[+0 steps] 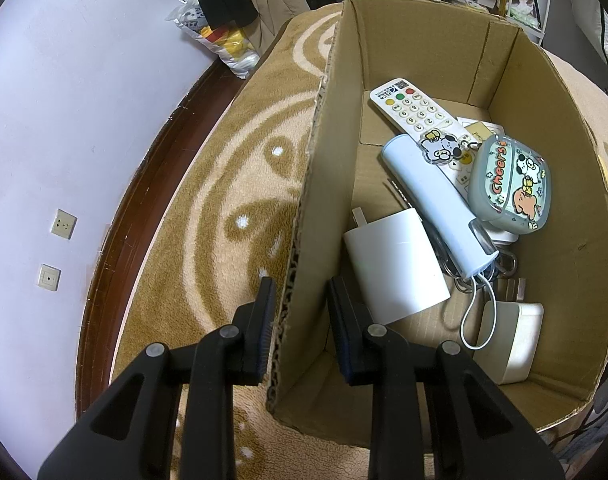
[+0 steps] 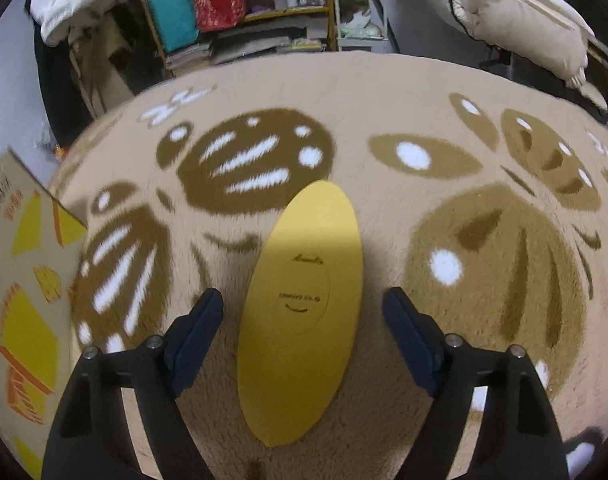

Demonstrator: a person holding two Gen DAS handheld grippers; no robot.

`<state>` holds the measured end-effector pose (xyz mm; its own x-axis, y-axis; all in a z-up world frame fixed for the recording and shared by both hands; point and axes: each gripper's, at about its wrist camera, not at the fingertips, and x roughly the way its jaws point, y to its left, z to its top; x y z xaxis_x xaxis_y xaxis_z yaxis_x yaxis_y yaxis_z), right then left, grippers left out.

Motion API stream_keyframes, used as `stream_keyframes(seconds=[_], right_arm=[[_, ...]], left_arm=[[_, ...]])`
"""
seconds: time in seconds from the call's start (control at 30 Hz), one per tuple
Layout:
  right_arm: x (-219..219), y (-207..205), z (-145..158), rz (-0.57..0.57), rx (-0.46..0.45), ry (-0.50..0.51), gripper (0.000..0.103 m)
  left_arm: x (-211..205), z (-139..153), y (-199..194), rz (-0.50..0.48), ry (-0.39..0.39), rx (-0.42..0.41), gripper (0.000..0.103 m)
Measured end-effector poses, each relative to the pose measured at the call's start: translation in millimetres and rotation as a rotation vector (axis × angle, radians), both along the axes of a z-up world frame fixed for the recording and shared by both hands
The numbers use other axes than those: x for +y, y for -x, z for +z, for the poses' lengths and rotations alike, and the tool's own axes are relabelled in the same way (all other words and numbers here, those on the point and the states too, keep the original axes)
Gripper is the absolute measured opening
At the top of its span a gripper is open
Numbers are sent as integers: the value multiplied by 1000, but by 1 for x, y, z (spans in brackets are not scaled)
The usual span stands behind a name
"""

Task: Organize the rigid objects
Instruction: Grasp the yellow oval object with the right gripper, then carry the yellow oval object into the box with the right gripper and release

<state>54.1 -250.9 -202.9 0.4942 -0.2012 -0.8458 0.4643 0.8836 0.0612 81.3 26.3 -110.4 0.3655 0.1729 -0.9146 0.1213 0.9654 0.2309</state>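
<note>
Left hand-held gripper point(image 1: 300, 308): jaws nearly together, clamped on the near left wall of the cardboard box point(image 1: 304, 216), one finger outside, one inside.
Right hand-held gripper point(image 2: 303, 320): jaws wide apart, either side of the yellow oval case point(image 2: 302, 308), pads not touching it.
Yellow oval case: lies flat on the tan patterned carpet point(image 2: 384, 92), right of the box, long axis running near to far.
Box contents: white remote point(image 1: 414, 110), pale blue tube point(image 1: 436, 200), white charger point(image 1: 396, 264), "Cheers" cartoon case point(image 1: 510, 184), white box point(image 1: 512, 340) at the near right.
Beyond the carpet: cluttered shelves point(image 2: 240, 4).
</note>
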Motion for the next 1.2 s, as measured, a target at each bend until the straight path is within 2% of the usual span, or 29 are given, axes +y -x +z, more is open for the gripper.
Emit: stream_keyframes(seconds=[0.07, 0.1, 0.13, 0.2, 0.4, 0.77, 1.03, 1.2], right_arm=[[5, -3, -2, 13, 26, 37, 87], [6, -3, -1, 10, 22, 39, 83], [7, -1, 0, 6, 11, 54, 67], [14, 2, 2, 3, 0, 103, 62], [18, 8, 12, -3, -34, 132, 61], [34, 8, 40, 35, -126, 104, 61], [59, 13, 81, 98, -245, 107, 61], [79, 14, 106, 135, -324, 60, 61]], left_arm=[[0, 0, 0, 0, -1, -1, 26], [0, 0, 0, 0, 1, 0, 26], [0, 0, 0, 0, 0, 0, 26], [0, 0, 0, 1, 1, 0, 26], [0, 0, 0, 3, 3, 0, 26], [-3, 0, 0, 2, -7, 1, 26], [-4, 0, 1, 3, -7, 1, 26], [-3, 0, 1, 3, -8, 1, 26]])
